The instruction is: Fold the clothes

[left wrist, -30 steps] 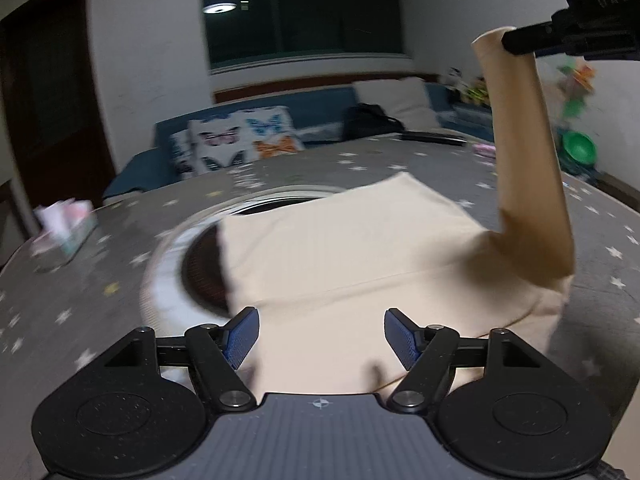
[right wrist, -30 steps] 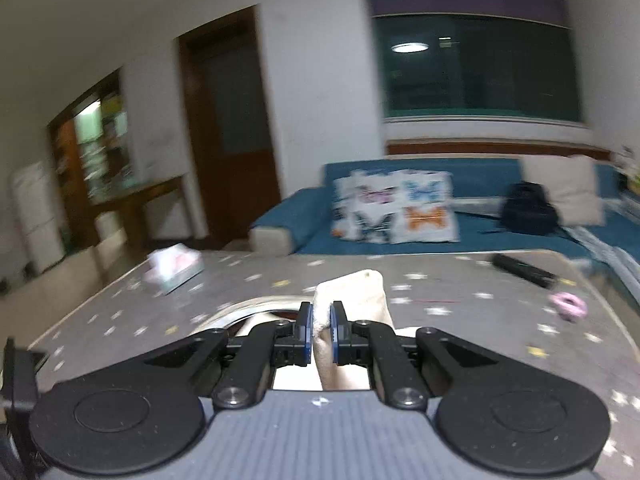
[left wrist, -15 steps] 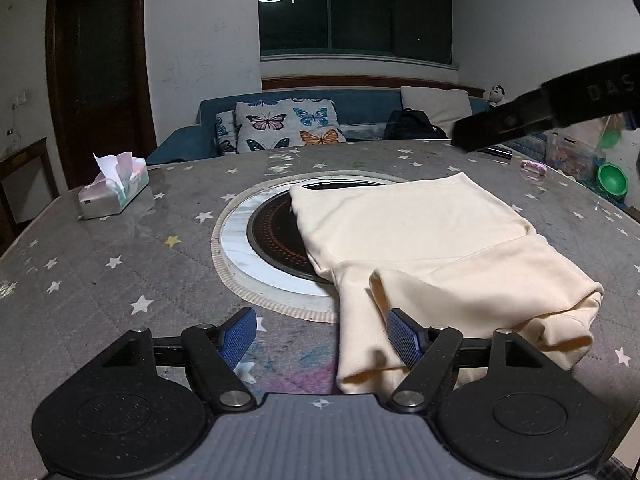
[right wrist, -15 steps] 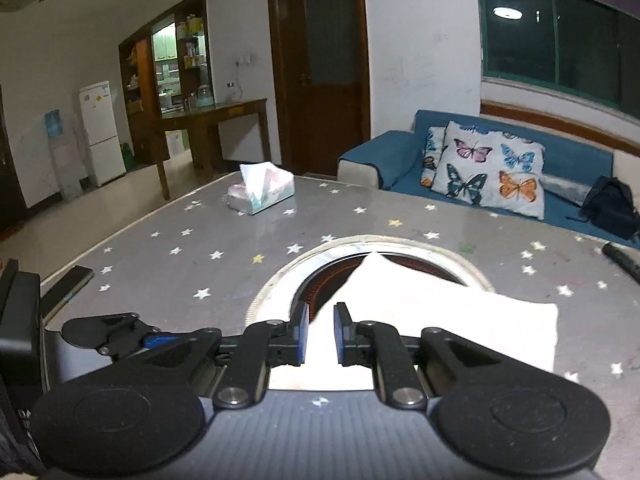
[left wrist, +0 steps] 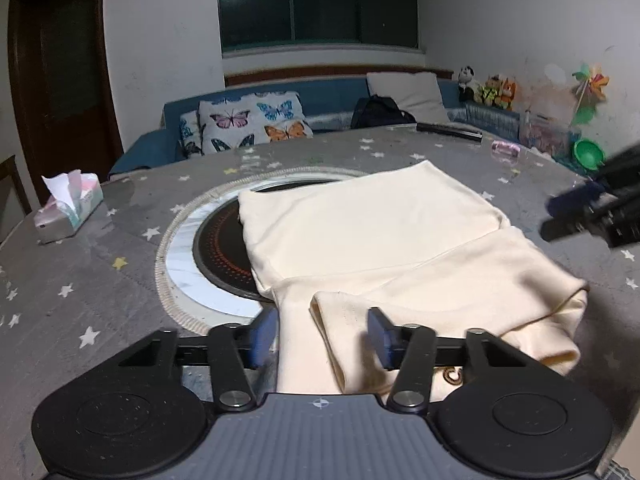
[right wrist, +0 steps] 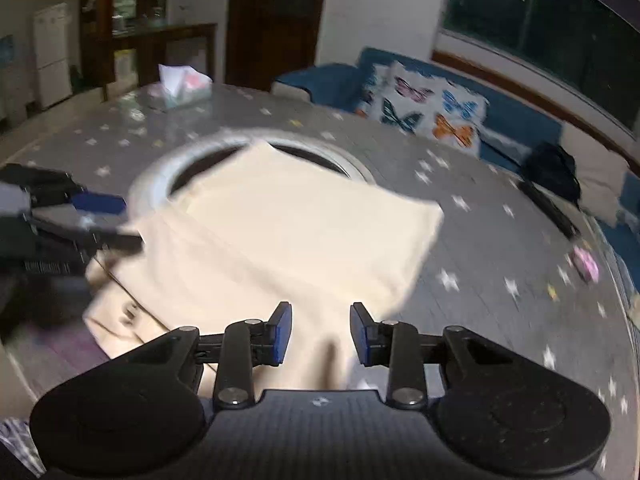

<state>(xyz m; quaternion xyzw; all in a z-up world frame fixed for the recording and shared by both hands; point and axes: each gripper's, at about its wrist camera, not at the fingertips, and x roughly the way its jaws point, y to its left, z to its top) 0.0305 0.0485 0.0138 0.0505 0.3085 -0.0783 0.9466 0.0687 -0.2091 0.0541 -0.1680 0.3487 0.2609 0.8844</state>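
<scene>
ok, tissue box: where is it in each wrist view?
Left wrist: tissue box at the left edge, on the starred table, left of the round inset.
Right wrist: tissue box upper left, at the table's far edge.
Shared landmark: butterfly cushion on the blue sofa, beyond the table in both.

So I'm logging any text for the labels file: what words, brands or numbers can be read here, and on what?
None can be read.
Garment: a small dark mark near its front edge, partly hidden behind the left tool.
Left tool's side, seen from the right wrist: a strip of print, too blurred to read.
</scene>
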